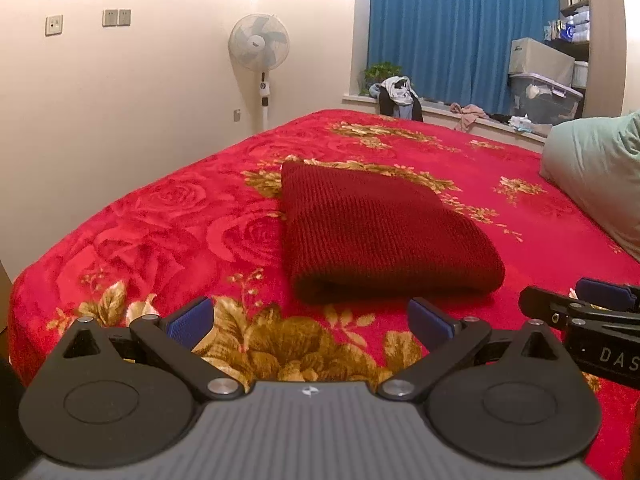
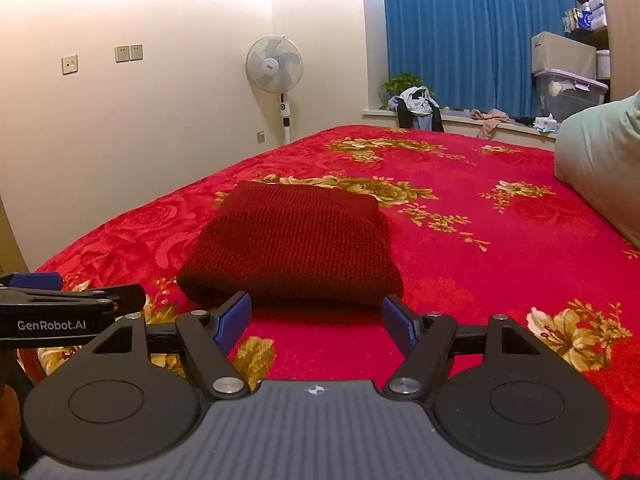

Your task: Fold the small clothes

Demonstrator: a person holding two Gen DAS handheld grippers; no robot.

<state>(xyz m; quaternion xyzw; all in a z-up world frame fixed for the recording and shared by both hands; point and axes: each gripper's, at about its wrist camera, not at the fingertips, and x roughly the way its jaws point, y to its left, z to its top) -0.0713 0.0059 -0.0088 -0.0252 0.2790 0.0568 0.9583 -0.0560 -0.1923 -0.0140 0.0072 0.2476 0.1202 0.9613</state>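
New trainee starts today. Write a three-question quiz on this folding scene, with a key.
1. True or false: the left gripper grips the dark red knit garment.
2. The garment lies: A) spread flat B) folded C) hanging.
3. What stands against the wall beyond the red floral blanket?

Key: 1 false, both it and the right gripper are open and empty; 2 B; 3 a white pedestal fan.

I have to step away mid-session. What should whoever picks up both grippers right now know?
Left gripper: open, empty, just short of the garment.
Right gripper: open, empty, at its near edge.
The dark red knit garment lies folded in a neat rectangle on the red floral blanket, touched by neither gripper.
Done: this piece looks folded.
Left: possibly a final tidy; no other small clothes show on the bed.
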